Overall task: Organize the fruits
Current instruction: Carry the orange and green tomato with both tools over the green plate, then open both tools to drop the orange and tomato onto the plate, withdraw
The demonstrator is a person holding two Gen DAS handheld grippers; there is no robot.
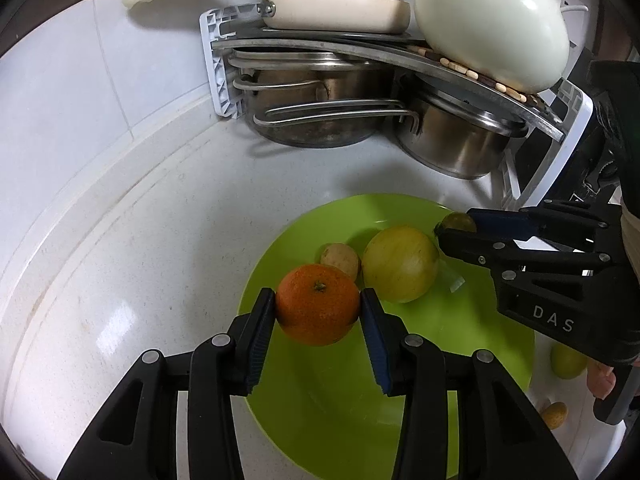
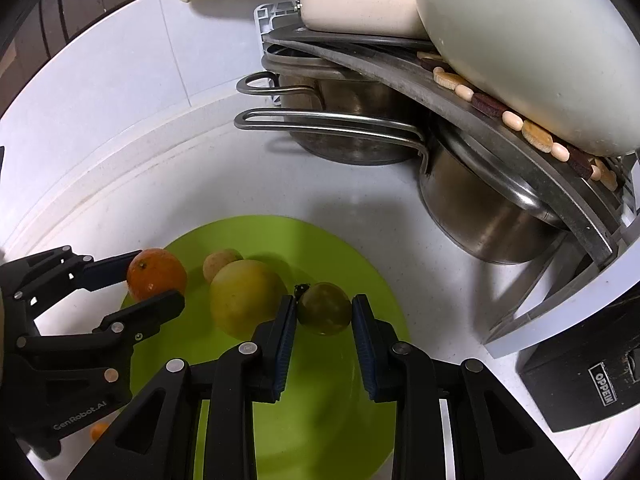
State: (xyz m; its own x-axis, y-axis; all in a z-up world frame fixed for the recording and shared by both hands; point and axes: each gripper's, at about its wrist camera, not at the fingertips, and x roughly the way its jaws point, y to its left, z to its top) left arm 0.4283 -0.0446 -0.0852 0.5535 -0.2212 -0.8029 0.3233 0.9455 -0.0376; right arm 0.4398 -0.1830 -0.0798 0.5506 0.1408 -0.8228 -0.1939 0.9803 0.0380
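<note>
Left gripper [image 1: 319, 309] was clamped on an orange [image 1: 318, 304], held over the near-left rim of the green plate [image 1: 304, 432]; right gripper [image 2: 323, 310] was clenched on a small green fruit [image 2: 324, 308] above the plate's middle. On the plate lay a large yellow fruit [image 1: 400, 264] between the two held ones, with a small tan fruit [image 1: 341, 259] just behind it. Plate sat on the white worktop [image 1: 120, 280], near steel pots [image 1: 320, 120] under a corner rack [image 1: 384, 48] at the back; two small fruits [image 1: 566, 360] lay off the plate's right edge.
</note>
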